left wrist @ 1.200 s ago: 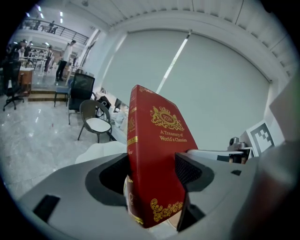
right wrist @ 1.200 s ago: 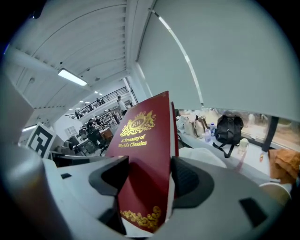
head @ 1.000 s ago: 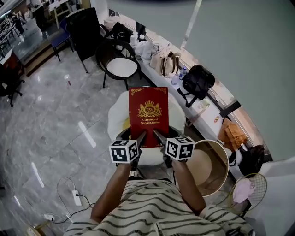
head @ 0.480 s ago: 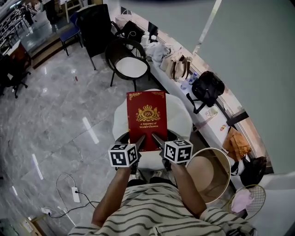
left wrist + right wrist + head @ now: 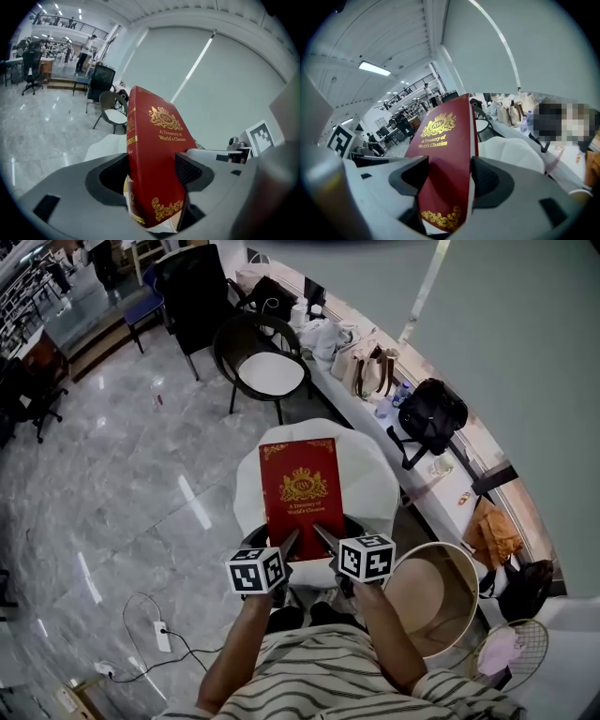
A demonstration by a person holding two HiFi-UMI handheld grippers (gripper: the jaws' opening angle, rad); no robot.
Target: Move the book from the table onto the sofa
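Held by its lower edge in front of the person, a red hardback book (image 5: 302,488) with a gilt crest and scrolled corners hangs over a rounded white cushioned seat (image 5: 375,486). The left gripper (image 5: 290,541) is clamped on it near the spine, and the right gripper (image 5: 323,536) grips it alongside. An open round tan tub (image 5: 427,592) stands at the right on the glossy marble floor (image 5: 122,474).

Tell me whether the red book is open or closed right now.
Closed. The red book shows its whole front cover, and the left gripper and right gripper each clamp covers and pages together at its near end.
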